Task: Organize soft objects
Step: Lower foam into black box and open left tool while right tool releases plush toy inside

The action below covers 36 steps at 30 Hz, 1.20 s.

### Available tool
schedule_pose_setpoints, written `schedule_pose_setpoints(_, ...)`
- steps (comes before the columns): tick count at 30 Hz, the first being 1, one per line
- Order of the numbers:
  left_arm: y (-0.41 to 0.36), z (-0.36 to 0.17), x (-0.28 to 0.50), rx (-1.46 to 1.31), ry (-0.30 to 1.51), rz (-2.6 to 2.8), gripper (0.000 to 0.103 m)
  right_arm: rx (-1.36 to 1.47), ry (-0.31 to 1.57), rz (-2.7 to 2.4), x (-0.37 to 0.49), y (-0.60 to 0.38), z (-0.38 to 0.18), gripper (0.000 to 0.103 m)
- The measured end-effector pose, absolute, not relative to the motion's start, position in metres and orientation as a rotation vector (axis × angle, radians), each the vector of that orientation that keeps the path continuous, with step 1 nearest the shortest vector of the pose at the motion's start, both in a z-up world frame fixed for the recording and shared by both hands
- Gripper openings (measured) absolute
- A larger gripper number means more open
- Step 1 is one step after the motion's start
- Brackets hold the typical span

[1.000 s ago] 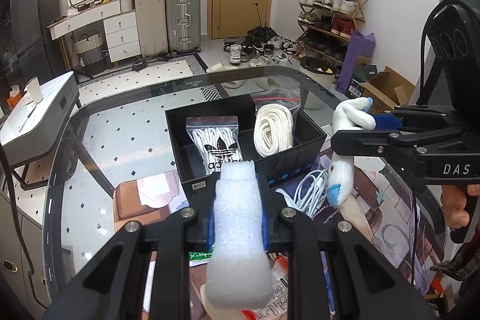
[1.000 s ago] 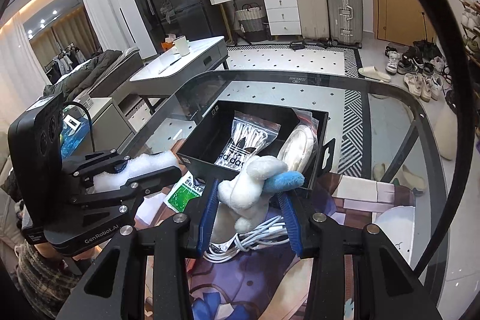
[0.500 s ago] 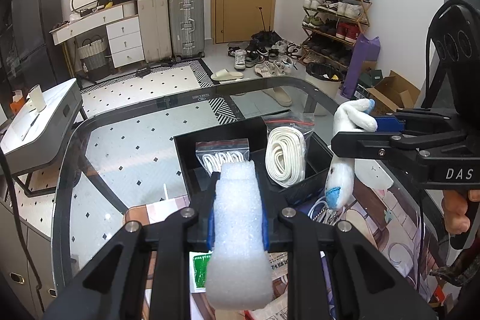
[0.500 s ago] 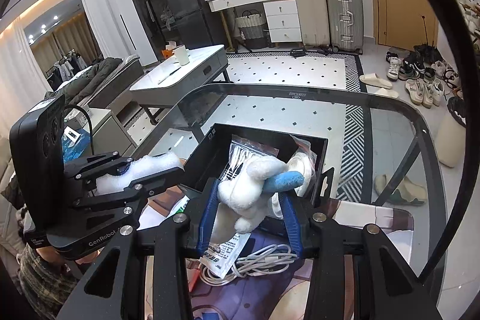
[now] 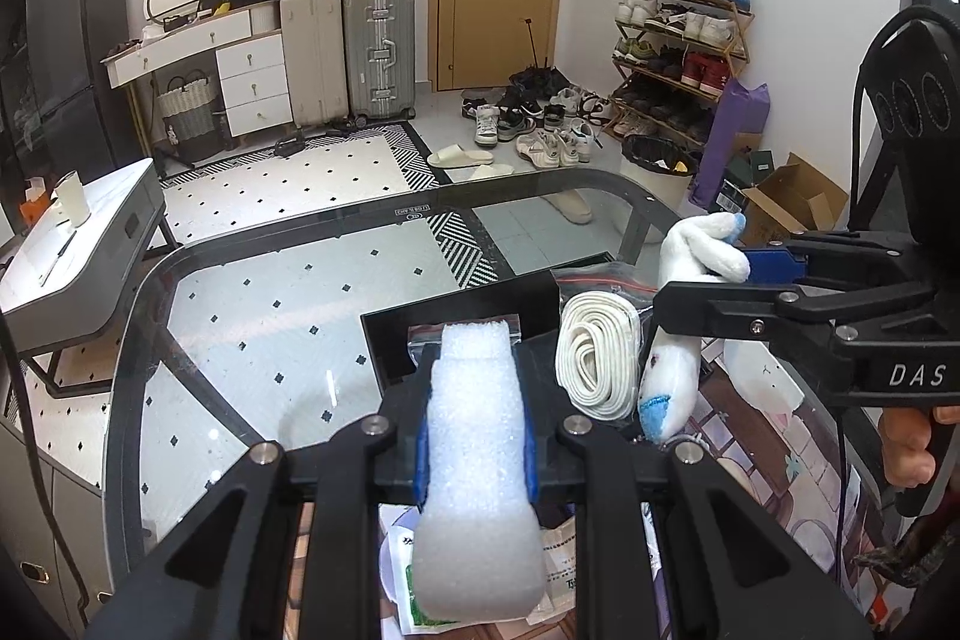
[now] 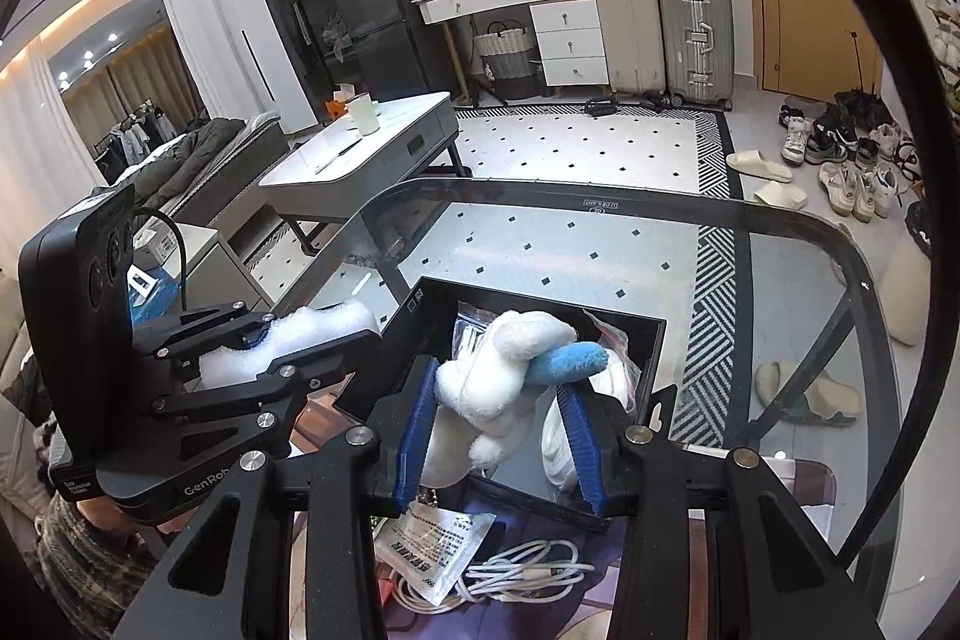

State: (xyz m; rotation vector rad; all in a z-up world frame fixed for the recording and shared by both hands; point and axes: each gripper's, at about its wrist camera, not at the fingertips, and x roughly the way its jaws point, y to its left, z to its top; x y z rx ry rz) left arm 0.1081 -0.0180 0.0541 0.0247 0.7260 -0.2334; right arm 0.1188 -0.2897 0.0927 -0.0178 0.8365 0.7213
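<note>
Carrying: we hold one soft thing in each tool, both lifted off the table.
Left gripper [image 5: 477, 451]: our jaws are clamped tight on the white foam block [image 5: 477, 466], which stands upright between the blue pads and bulges out below them.
Right gripper [image 6: 501, 436]: our jaws are pressed onto the white plush toy [image 6: 501, 388]; its blue-tipped limb [image 6: 570, 361] pokes out toward the right pad, and in the left view its body hangs down below the fingers.
Clutter below us: a white cable [image 6: 510, 577] and a printed packet [image 6: 441, 535] lie on the table just in front of the box.
Black box [image 6: 654, 334]: it sits on the glass table [image 5: 240, 340], holding a coil of white lace in a bag [image 5: 597, 361] and another clear bag behind the foam.
What has changed: over the last second the box has slid lower in both views and now lies right under the fingers; a second ago more of its inside showed ahead of us. Both grips look the same as before.
What it means: we judge we are bringing both soft items over the box together, and the release comes next. Neither item is in the box yet.
Watch for: the box is already partly filled, so room for both looks tight.
Far room: suitcases [image 5: 378, 52] and a shoe rack [image 5: 678, 40] stand by the wall.
</note>
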Motion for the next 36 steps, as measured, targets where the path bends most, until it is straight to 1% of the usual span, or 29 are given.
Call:
schedule_pose_setpoints(23,-0.023,0.035,0.154,-0.003,0.758,-0.253,0.02,-0.023,0.881,0.722,0.161,-0.275,0.076,0.041)
schedule_pose_setpoints(36,-0.031,0.013,0.165,0.001,0.81,-0.28,0.02,-0.078,0.947,0.737,0.168,-0.261,0.051,0.041)
